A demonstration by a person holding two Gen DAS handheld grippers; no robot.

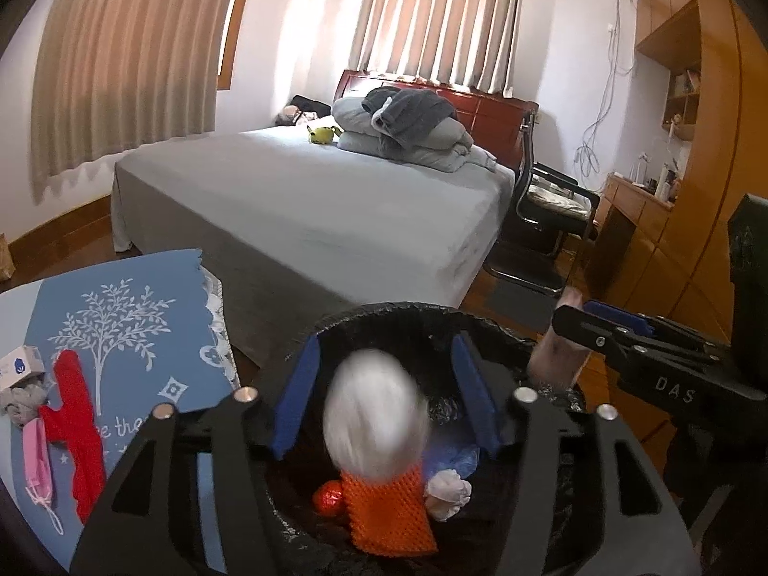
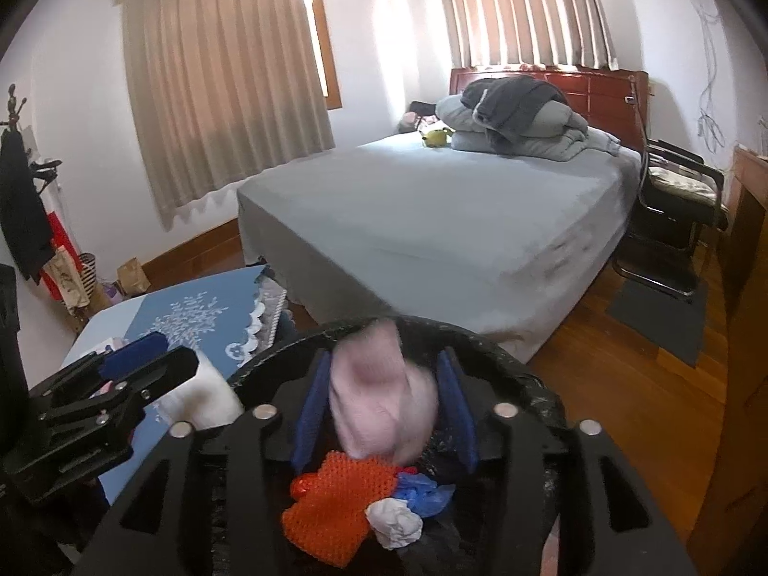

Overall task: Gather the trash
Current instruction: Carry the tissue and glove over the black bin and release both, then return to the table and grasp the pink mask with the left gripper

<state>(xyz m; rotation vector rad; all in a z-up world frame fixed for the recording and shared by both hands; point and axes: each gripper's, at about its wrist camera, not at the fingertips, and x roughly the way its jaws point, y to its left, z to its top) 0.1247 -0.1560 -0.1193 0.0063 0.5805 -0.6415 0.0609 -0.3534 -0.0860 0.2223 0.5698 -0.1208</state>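
Black-lined bin (image 1: 566, 398) under both parted grippers, left gripper (image 1: 384, 403) and right gripper (image 2: 384, 403); blurred wads (image 1: 374, 417) loose between jaws; bed (image 1: 312, 201) beyond.

The right gripper (image 2: 384, 408) hangs over a black-lined bin (image 2: 537, 384), its blue fingers (image 2: 456, 403) spread with a blurred pink wad (image 2: 384, 403) loose between them, clear of both. In the bin lie an orange knitted piece (image 2: 336, 509), a blue bag (image 2: 422, 489) and a white crumpled wad (image 2: 396, 523). The left gripper (image 2: 144, 360) reaches in at lower left over the blue-clothed table (image 2: 201, 312).
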